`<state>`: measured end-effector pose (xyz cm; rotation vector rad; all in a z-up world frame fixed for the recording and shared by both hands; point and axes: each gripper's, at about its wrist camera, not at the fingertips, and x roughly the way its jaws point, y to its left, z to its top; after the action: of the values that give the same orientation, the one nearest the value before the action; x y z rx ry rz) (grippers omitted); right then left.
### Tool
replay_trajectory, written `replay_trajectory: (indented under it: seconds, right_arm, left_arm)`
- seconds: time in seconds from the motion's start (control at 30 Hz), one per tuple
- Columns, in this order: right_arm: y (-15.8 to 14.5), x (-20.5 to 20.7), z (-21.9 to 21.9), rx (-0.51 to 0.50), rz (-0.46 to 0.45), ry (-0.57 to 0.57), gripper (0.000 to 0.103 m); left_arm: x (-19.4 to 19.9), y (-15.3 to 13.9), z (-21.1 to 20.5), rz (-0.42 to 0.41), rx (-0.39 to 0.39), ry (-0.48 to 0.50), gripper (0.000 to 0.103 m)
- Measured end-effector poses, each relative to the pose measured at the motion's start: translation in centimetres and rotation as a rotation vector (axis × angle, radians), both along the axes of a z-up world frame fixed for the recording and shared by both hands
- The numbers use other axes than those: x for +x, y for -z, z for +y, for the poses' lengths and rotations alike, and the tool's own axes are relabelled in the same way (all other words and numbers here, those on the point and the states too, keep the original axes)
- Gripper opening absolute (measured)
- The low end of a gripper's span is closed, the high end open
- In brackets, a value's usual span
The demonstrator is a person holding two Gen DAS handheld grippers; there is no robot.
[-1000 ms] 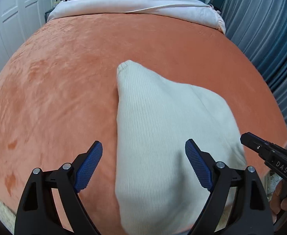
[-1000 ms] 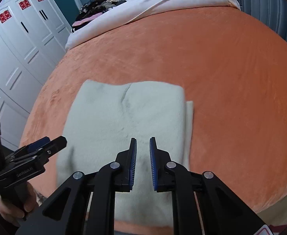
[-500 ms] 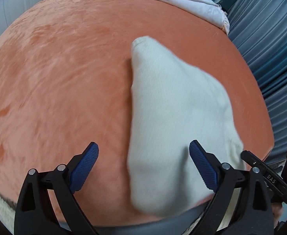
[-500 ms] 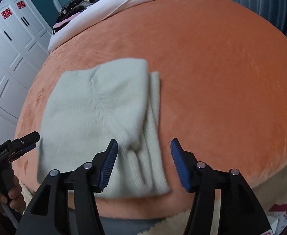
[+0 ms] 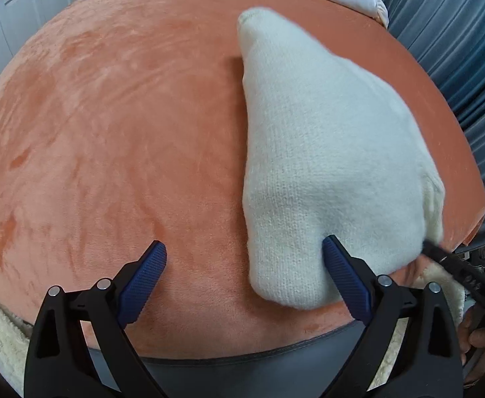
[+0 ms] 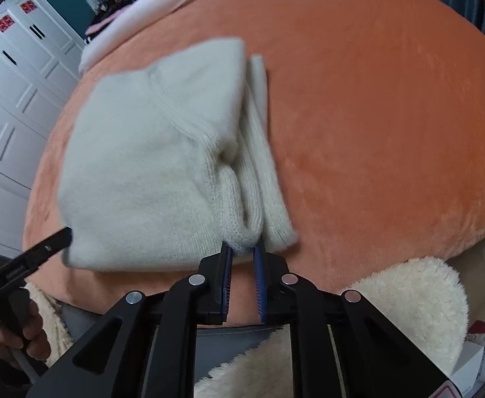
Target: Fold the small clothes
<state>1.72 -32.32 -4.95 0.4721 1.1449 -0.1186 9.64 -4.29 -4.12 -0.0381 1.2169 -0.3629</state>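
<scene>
On plush orange bed (image 6: 391,116), cream ribbed-knit garment (image 6: 149,165), right gripper (image 6: 243,248) pinching hem

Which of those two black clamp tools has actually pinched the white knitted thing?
The right gripper: its blue pads are closed on the near edge of the cream knit garment. The left gripper is spread wide open.

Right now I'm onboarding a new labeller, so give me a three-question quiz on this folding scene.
1. True or false: the left gripper is shut on the sweater.
2. What does the right gripper pinch? A) sheet B) sweater's near edge C) nothing
3. Fill in: the sweater lies on an ____ blanket.

Key: 1 false, its jaws stand wide open, one finger over the sweater's near corner. 2 B, knit bunches between the closed jaws. 3 orange.
</scene>
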Motion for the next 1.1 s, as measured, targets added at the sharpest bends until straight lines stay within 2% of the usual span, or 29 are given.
replay_trajectory:
  seconds: [0.03, 0.07, 0.13, 0.2, 0.23, 0.27, 0.37, 0.4, 0.43, 0.5, 0.57, 0.63, 0.73, 0.87, 0.97, 1.1]
  right_arm:
    - [1.3, 0.2, -0.2, 0.037, 0.032, 0.001, 0.001]
    - [2.0, 0.2, -0.3, 0.046, 0.07, 0.012, 0.0]
    - [1.9, 0.2, -0.3, 0.039, 0.081, 0.014, 0.0]
    - [0.7, -0.2, -0.6, 0.009, 0.058, 0.033, 0.002]
    - [-0.3, -0.4, -0.6, -0.011, 0.032, 0.032, 0.008]
    - [-1.5, -0.6, -0.6, -0.036, -0.002, 0.032, 0.01]
    - [-4.2, -0.9, -0.8, -0.1, -0.058, 0.033, 0.011]
    - [-4.9, -0.8, -0.9, -0.112, -0.074, 0.035, 0.018]
    - [-5.3, -0.6, -1.0, -0.112, -0.092, 0.039, 0.03]
    - [-5.8, -0.1, -1.1, -0.092, -0.12, 0.044, 0.046]
    - [-5.6, 0.8, -1.0, -0.078, -0.117, 0.037, 0.05]
    - [-5.4, 1.9, -0.8, -0.075, -0.112, 0.013, 0.06]
    - [-5.1, 3.4, -0.2, -0.083, -0.097, -0.003, 0.063]
    - [-3.7, 5.0, -0.6, -0.032, -0.083, 0.003, 0.065]
    - [-2.5, 5.8, -1.1, 0.034, -0.08, 0.008, 0.066]
    - [-0.6, 6.7, -1.8, 0.142, -0.076, 0.017, 0.072]
  left_arm:
    - [0.2, 0.2, 0.0, 0.009, -0.008, -0.005, 0.096]
    - [0.3, 0.2, 0.0, 0.009, -0.009, -0.014, 0.096]
    - [0.3, -0.4, -0.1, 0.008, 0.007, -0.014, 0.096]
    - [0.1, -1.4, -0.1, 0.003, 0.021, -0.011, 0.096]
    - [-0.1, -2.2, 0.0, -0.005, 0.016, -0.013, 0.094]
    - [-0.3, -2.9, 0.0, -0.015, 0.01, -0.013, 0.094]
    - [-0.8, -4.8, -0.1, -0.044, -0.017, 0.014, 0.094]
    - [-0.8, -5.3, -0.4, -0.054, -0.016, 0.018, 0.094]
    - [-0.8, -5.6, -0.7, -0.065, -0.012, 0.02, 0.094]
    - [-0.7, -6.0, -1.5, -0.087, 0.011, 0.026, 0.094]
    - [-0.4, -6.1, -2.1, -0.091, 0.022, 0.029, 0.094]
    - [0.0, -6.0, -2.7, -0.086, 0.027, 0.03, 0.094]
    - [0.5, -5.7, -3.4, -0.082, 0.041, 0.043, 0.094]
    - [1.4, -4.8, -4.2, -0.047, 0.044, 0.039, 0.094]
    - [1.9, -4.1, -4.8, -0.008, 0.016, 0.033, 0.095]
    - [3.3, -2.4, -5.0, 0.069, -0.084, 0.019, 0.096]
